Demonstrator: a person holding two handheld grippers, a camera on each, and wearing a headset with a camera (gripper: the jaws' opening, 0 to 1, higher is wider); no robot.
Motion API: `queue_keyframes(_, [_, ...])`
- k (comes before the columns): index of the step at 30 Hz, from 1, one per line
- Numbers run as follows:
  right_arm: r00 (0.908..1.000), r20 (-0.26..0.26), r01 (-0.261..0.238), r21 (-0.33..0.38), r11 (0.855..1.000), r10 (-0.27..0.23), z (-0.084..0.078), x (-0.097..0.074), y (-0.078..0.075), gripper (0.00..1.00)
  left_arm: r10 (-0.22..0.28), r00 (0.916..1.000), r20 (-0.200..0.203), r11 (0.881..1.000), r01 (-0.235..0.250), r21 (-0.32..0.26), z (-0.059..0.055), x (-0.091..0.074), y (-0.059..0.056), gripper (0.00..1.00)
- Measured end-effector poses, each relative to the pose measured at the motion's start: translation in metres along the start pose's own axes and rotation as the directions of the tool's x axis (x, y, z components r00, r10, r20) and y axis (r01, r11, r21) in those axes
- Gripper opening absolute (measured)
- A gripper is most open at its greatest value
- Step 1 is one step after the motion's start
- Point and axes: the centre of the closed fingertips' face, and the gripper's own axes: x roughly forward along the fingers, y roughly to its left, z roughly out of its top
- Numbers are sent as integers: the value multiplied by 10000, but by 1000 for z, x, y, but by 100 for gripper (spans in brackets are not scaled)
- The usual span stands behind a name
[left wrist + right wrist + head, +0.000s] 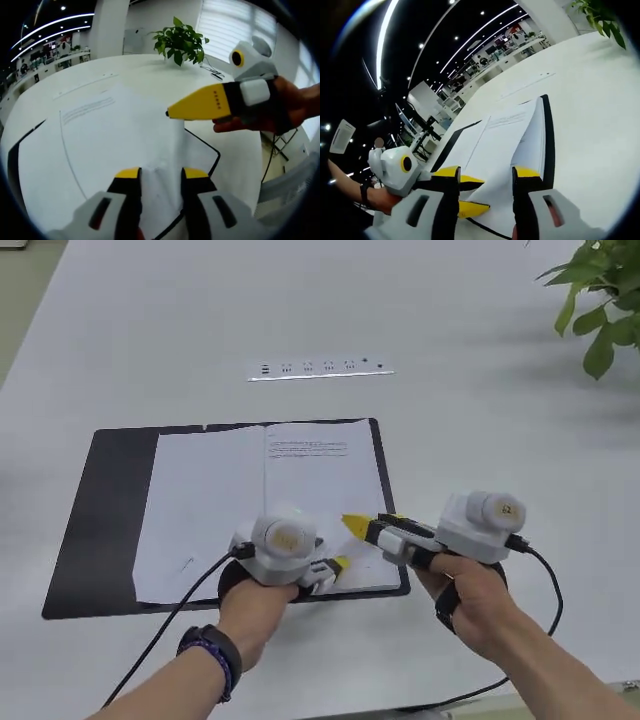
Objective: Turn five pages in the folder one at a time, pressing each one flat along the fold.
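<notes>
A broad white counter carries a black folder lying open and flat near the person, its long side facing them. White pages cover the folder: a left page that looks blank, and a right page with a few lines of small print near its top. Leaves of a green plant reach in at the far right corner. Over the lower right corner of the folder, the left gripper rests low against the right page, held in a left hand that wears a dark wristband. Its yellow-tipped jaws stand apart, released, with the bottom edge of the page lying between them. Just beside it, the right gripper, held in the right hand, points leftward across the same page. Its jaws are also parted, gripping nothing. A black cable trails from each gripper toward the person. Beyond the folder, a narrow silver socket strip sits in the counter
</notes>
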Motion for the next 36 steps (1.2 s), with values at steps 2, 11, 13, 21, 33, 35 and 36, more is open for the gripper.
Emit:
queue_keyframes(2, [10000, 8, -36, 52, 10000, 36, -1, -2, 1, 36, 5, 10000, -13, 10000, -5, -59, -1, -2, -1, 31])
queue_keyframes(11, [10000, 95, -7, 300, 9996, 4, -5, -14, 1, 27, -267, 9989, -384, 9992, 256, -291, -4, -10, -11, 50])
queue_keyframes(13, [9999, 111, -9, 304, 9995, 6, -5, -15, 2, 25, -278, 9988, -415, 9987, 260, -433, -4, -15, -12, 55])
queue_keyframes(21, [9999, 96, -92, 467, 9989, 88, -16, -20, 8, 14, -30, 9986, -521, 9992, 9, -405, -11, -39, -6, 63])
queue_keyframes(33, [9986, 488, 152, 1035, 9945, -204, -17, -17, 7, 0, 560, 9961, -686, 9982, -573, -178, -28, -86, 0, 66])
queue_keyframes(35, [9984, 550, 92, 1232, 9923, -161, -18, -17, 9, 0, 737, 9951, -660, 9962, -766, -420, -32, -94, 6, 66])
queue_keyframes(36, [9984, 548, 101, 1236, 9923, -170, -19, -17, 9, 0, 797, 9947, -651, 9955, -828, -459, -34, -97, 10, 67])
